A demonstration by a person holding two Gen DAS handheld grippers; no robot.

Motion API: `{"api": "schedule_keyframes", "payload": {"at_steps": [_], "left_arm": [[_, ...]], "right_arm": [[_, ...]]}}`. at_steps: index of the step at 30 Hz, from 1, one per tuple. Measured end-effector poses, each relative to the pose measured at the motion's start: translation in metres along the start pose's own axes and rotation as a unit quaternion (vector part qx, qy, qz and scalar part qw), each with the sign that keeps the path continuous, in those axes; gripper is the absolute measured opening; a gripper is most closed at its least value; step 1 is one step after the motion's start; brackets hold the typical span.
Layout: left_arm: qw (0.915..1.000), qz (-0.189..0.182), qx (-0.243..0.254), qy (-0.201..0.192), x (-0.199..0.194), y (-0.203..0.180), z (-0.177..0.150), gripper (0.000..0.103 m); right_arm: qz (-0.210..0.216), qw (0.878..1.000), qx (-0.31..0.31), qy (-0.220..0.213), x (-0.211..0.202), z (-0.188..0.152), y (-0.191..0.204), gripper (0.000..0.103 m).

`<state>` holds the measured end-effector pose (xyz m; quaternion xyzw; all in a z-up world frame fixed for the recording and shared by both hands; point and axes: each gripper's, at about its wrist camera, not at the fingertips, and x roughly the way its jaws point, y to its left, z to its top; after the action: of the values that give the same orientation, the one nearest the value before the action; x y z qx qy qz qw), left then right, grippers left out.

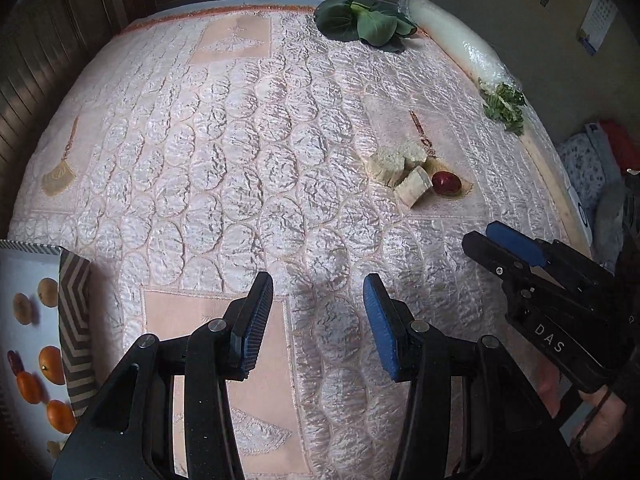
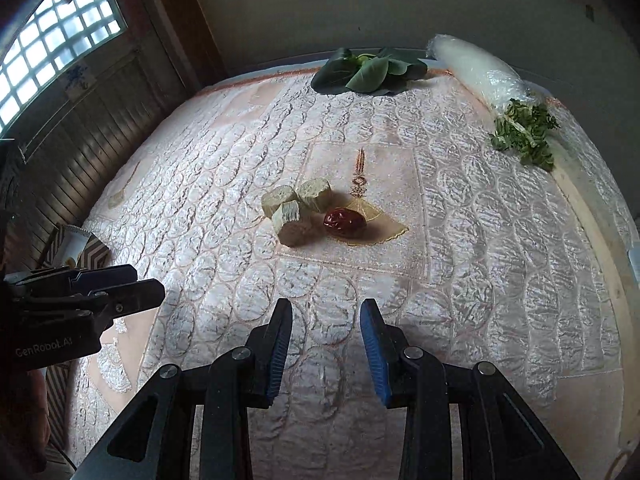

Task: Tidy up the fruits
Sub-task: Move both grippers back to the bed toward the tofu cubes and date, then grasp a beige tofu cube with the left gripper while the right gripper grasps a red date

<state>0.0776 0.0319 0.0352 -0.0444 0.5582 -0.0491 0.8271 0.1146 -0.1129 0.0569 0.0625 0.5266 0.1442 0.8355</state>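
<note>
Both spread, empty, the left claw [image 1: 318, 300] and right claw [image 2: 326, 328] sit well short of the red date [image 2: 345, 222].

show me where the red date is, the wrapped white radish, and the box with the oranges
red date [image 2: 345, 222], right wrist view, middle of its wrinkled skin.
wrapped white radish [image 2: 476, 70], right wrist view, mid-length of the plastic-covered body.
box [image 1: 74, 312], left wrist view, its chevron-patterned side wall.

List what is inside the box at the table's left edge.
In the left wrist view, the box holds orange fruits, brownish round fruits and one dark red fruit. The picture's edge cuts off the rest of the box. Its wall hides the inside in the right wrist view.
</note>
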Motion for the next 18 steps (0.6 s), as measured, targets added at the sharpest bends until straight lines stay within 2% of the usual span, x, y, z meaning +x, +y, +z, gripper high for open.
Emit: {"api": "schedule_keyframes", "payload": {"at_steps": [5, 10, 13, 18], "left_arm": [[0.9998, -0.020, 0.007, 0.004, 0.011, -0.014, 0.015, 0.047], [0.9995, -0.027, 0.015, 0.009, 0.022, -0.026, 0.028, 0.047], [0.9993, -0.032, 0.016, 0.015, 0.030, -0.031, 0.033, 0.047], [0.9988, -0.043, 0.013, 0.018, 0.039, -0.040, 0.043, 0.047]], "right_arm": [[0.005, 1.000, -0.003, 0.002, 0.017, 0.019, -0.009, 0.034], [0.011, 0.999, -0.038, 0.003, 0.030, 0.030, -0.006, 0.034], [0.024, 0.999, -0.047, 0.000, 0.036, 0.034, -0.010, 0.026], [0.038, 0.999, -0.033, -0.012, 0.029, 0.034, -0.024, 0.025]]}}
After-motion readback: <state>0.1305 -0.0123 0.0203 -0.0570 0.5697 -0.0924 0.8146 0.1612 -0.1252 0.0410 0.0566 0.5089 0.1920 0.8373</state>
